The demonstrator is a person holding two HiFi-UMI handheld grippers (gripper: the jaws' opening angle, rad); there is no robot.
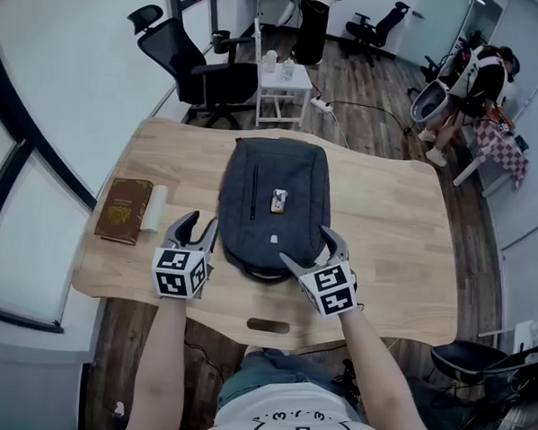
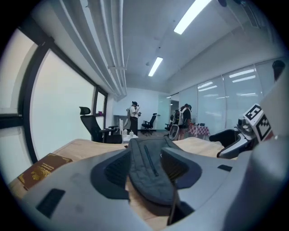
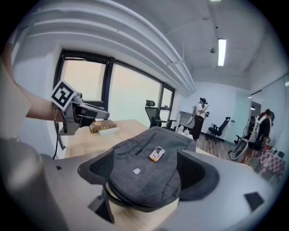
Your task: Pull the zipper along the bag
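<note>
I see a brown book [image 1: 124, 209] at the left of the table [image 1: 385, 234]; its gold print is unreadable. My left gripper [image 1: 201, 222] has its jaws apart and empty. The grey backpack [image 1: 298, 184] lies mid-table, and its tag [image 1: 278, 201] is illegible. My right gripper [image 1: 308, 246] is spread wide and empty.

I count one bag [image 1: 297, 189] on the surface [image 1: 389, 243], one book [image 1: 124, 209] left of the bag, and a pair: left tongs [image 1: 202, 224], right tongs [image 1: 307, 245].
</note>
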